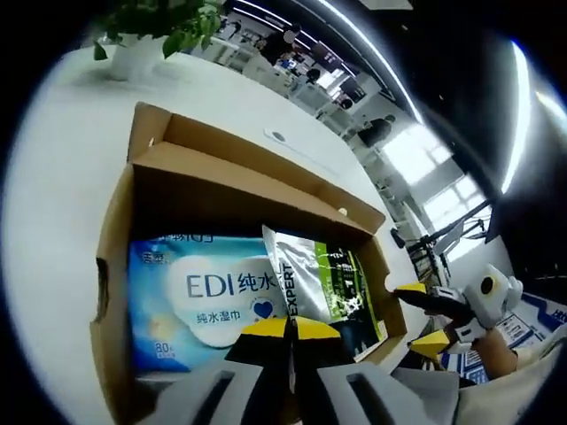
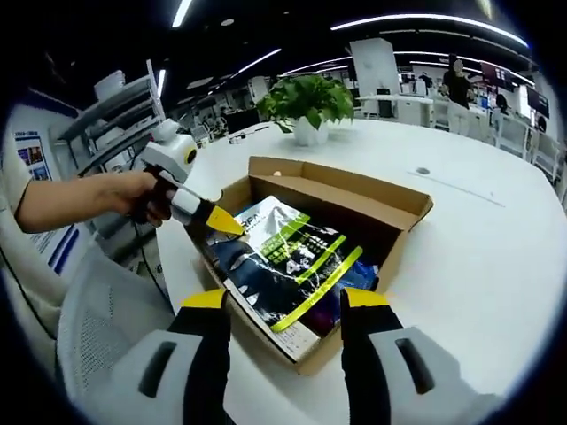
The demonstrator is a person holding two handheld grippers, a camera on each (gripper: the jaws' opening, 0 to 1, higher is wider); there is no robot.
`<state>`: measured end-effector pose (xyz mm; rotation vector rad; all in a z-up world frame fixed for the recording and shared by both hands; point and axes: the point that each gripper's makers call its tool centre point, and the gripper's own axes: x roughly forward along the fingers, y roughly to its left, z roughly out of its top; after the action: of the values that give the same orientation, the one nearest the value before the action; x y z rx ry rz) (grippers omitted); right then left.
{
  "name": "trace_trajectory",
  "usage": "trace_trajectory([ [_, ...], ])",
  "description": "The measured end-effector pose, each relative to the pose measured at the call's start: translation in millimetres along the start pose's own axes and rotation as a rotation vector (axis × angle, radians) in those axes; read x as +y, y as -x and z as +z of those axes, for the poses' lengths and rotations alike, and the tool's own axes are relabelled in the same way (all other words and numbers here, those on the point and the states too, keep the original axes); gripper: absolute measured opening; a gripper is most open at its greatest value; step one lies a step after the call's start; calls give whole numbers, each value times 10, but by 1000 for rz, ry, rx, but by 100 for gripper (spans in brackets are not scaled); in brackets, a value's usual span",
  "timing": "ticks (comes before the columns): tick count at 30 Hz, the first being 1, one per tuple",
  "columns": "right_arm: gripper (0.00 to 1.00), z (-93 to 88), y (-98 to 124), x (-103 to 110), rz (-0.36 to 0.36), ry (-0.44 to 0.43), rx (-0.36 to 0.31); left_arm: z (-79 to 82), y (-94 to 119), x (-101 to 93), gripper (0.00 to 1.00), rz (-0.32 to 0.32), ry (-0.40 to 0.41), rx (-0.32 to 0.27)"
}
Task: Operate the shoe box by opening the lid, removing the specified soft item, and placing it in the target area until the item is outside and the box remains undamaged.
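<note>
In the left gripper view my left gripper (image 1: 291,326) sits at the bottom centre with its yellow-tipped jaws pressed together, pinching the lower corner of the silver and green pouch (image 1: 323,283). That pouch stands tilted inside the open cardboard box (image 1: 221,173), which fills the middle of the frame. Just left of the pouch, touching it, a blue pack of wet wipes (image 1: 190,297) lies flat on the box floor. My right gripper (image 1: 434,323) comes in at the lower right, near the box's right wall. A potted plant (image 1: 146,31) stands at the top left on the white table (image 1: 62,177).

In the right gripper view my right gripper (image 2: 288,301) rises from the bottom with its jaws spread wide apart and nothing between them. The pouch (image 2: 292,266) lies in the box (image 2: 372,199) just above them. My left gripper (image 2: 217,221), held in my hand (image 2: 142,195), meets the pouch's upper left edge.
</note>
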<state>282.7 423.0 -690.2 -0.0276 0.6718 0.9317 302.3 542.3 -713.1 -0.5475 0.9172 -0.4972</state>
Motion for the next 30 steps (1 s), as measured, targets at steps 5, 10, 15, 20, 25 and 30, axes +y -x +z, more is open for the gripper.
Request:
trace_trajectory([
  [5,41,28,-90,13,5,-27,23,15,43,43,0,4,1,-12],
  [10,41,37,-165,62,21,-22,50,35,88,87,0,9,2,-25],
  [15,39,7,-247,59,16,-49,90,48,124,134,0,17,7,-35],
  [20,39,-48,-326,80,14,-96,136,69,158,164,0,22,6,-46],
  [25,33,-99,-398,82,4,-110,178,78,174,187,0,27,2,-52],
  [30,33,-162,-460,68,-11,-165,222,62,185,201,0,32,-10,-50],
])
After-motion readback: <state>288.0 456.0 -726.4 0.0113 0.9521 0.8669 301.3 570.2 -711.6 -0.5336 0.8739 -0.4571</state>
